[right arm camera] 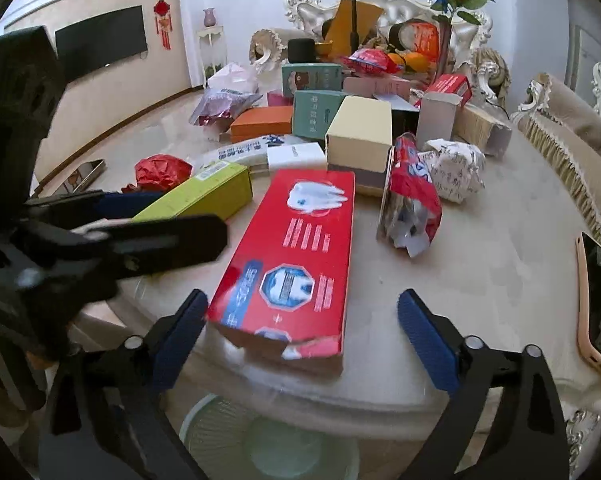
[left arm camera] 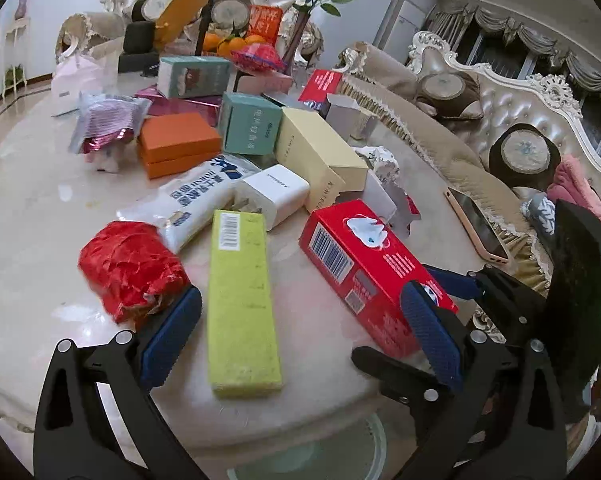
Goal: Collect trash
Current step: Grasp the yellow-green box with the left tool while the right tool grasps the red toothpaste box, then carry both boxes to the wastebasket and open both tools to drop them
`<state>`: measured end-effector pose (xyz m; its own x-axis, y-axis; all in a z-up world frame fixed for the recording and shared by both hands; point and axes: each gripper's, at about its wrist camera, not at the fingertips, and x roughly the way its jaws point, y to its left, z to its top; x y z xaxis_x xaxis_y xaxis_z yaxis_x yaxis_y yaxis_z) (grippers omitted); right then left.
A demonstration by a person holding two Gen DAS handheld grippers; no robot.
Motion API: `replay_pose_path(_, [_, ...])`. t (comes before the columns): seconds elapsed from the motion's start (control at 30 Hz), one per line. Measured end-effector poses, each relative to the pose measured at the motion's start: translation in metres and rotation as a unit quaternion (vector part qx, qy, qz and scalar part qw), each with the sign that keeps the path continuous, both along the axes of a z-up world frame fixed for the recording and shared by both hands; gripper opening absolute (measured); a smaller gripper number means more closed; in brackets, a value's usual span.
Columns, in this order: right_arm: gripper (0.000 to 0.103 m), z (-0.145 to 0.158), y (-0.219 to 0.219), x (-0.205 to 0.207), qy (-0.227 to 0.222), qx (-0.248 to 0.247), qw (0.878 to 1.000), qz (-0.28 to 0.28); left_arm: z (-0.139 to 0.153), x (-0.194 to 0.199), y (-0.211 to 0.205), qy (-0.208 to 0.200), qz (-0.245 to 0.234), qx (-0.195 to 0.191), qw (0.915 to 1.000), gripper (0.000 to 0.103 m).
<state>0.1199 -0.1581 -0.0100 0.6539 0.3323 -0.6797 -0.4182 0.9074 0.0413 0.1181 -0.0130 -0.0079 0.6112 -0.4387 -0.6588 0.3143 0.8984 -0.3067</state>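
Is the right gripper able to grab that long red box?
Probably yes. The right gripper is open, with the red box's near end between its fingers and nothing blocking it.

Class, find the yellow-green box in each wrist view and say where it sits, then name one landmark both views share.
Left wrist view: the yellow-green box lies lower centre, lengthwise between the open left gripper fingers, barcode end away.
Right wrist view: the same box lies left of centre, partly behind the left gripper's black frame.
Shared landmark: the red box, immediately to its right in both views.
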Motion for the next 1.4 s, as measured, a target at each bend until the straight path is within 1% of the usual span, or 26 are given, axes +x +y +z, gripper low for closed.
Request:
replay_pose_path(0.03, [0.082,-0.001,0.000,0.002,-0.007,-0.003,1.000,-0.007,0.000,0.002,0.000,0.001,-0.002,0.000,1.0000,0.097])
replay_pose_path(0.1, [0.079,-0.002,0.001,0.005,-0.018,-0.006,1.000,-0.011,-0.002,0.007,0.000,0.002,-0.007,-0.003,1.0000,0.086])
replay_pose_path(0.13, [0.077,-0.001,0.001,0.007,-0.022,-0.006,1.000,-0.013,-0.003,0.009,0.001,0.002,-0.011,-0.009,0.9999,0.081])
replay_pose_path(0.17, [0.074,-0.002,0.001,0.007,-0.028,-0.003,1.000,-0.012,-0.003,0.012,0.002,0.004,-0.018,-0.022,0.9996,0.074])
replay_pose_path(0.2, [0.066,-0.001,0.002,0.007,-0.032,-0.002,0.999,-0.008,-0.004,0.014,0.002,0.004,-0.026,-0.032,0.9991,0.069])
replay_pose_path(0.23, [0.057,0.000,0.003,0.007,-0.034,-0.001,0.999,-0.001,-0.004,0.016,0.001,0.005,-0.031,-0.037,0.9988,0.067])
replay_pose_path(0.3, [0.048,0.002,0.002,0.003,-0.037,-0.008,0.999,0.005,-0.003,0.016,-0.002,0.006,-0.043,-0.043,0.9982,0.059])
replay_pose_path(0.33, [0.048,0.003,0.000,0.002,-0.035,-0.012,0.999,0.008,-0.002,0.014,-0.002,0.010,-0.050,-0.041,0.9979,0.059])
replay_pose_path(0.43, [0.048,0.002,-0.010,0.002,-0.028,-0.006,1.000,-0.001,-0.005,0.014,0.002,0.015,-0.045,-0.016,0.9987,0.058])
replay_pose_path(0.47, [0.047,0.003,-0.016,0.003,-0.025,0.001,1.000,-0.008,-0.005,0.015,0.008,0.023,-0.040,-0.030,0.9985,0.058])
replay_pose_path(0.5, [0.047,0.003,-0.018,0.003,-0.025,0.000,1.000,-0.013,-0.006,0.017,0.010,0.029,-0.034,-0.033,0.9984,0.058])
replay_pose_path(0.63, [0.046,0.003,-0.023,0.001,-0.024,-0.001,1.000,-0.009,-0.005,0.016,0.005,0.024,-0.025,-0.021,0.9992,0.059])
replay_pose_path(0.73, [0.046,0.004,-0.025,0.000,-0.019,-0.003,1.000,-0.012,-0.002,0.015,-0.008,0.025,-0.006,0.012,0.9996,0.058])
replay_pose_path(0.83, [0.046,0.004,-0.023,-0.004,-0.019,-0.008,1.000,-0.020,0.001,0.008,-0.031,0.023,0.008,0.069,0.9973,0.059])
replay_pose_path(0.87, [0.046,0.004,-0.024,-0.006,-0.019,-0.008,1.000,-0.022,0.000,0.006,-0.035,0.026,0.012,0.080,0.9964,0.056])
replay_pose_path(0.9, [0.046,0.005,-0.023,-0.008,-0.018,-0.008,1.000,-0.024,0.000,0.006,-0.039,0.025,0.019,0.095,0.9950,0.046])
replay_pose_path(0.93, [0.046,0.005,-0.023,-0.009,-0.017,-0.005,1.000,-0.024,0.000,0.005,-0.041,0.023,0.027,0.110,0.9934,0.044])
replay_pose_path(1.0, [0.046,0.004,-0.024,-0.012,-0.014,0.005,1.000,-0.024,0.003,0.003,-0.040,0.023,0.037,0.115,0.9925,0.030])
replay_pose_path(1.03, [0.046,0.004,-0.024,-0.012,-0.014,0.007,1.000,-0.025,0.004,0.002,-0.039,0.021,0.043,0.122,0.9914,0.029])
replay_pose_path(1.07, [0.046,0.004,-0.024,-0.013,-0.015,0.008,1.000,-0.026,0.004,0.002,-0.036,0.020,0.046,0.116,0.9920,0.029])
replay_pose_path(1.13, [0.046,0.006,-0.026,-0.015,-0.012,0.023,0.999,-0.018,0.007,-0.002,-0.030,0.023,0.046,0.090,0.9946,0.029])
replay_pose_path(1.17, [0.046,0.009,-0.028,-0.017,-0.011,0.034,0.999,-0.016,0.013,-0.009,-0.025,0.013,0.044,0.078,0.9959,0.029])
replay_pose_path(1.23, [0.045,0.018,-0.035,-0.024,-0.012,0.057,0.998,-0.015,0.026,-0.023,-0.022,-0.006,0.034,0.070,0.9969,0.029])
replay_pose_path(1.33, [0.046,0.035,-0.048,-0.046,-0.009,0.096,0.995,-0.005,0.052,-0.062,-0.010,-0.034,0.016,0.046,0.9982,0.029])
replay_pose_path(1.37, [0.046,0.040,-0.052,-0.056,-0.004,0.108,0.994,0.004,0.060,-0.081,-0.005,-0.043,0.005,0.043,0.9981,0.029])
replay_pose_path(1.4, [0.046,0.045,-0.057,-0.072,0.002,0.119,0.993,0.017,0.064,-0.098,-0.002,-0.048,-0.008,0.049,0.9976,0.029])
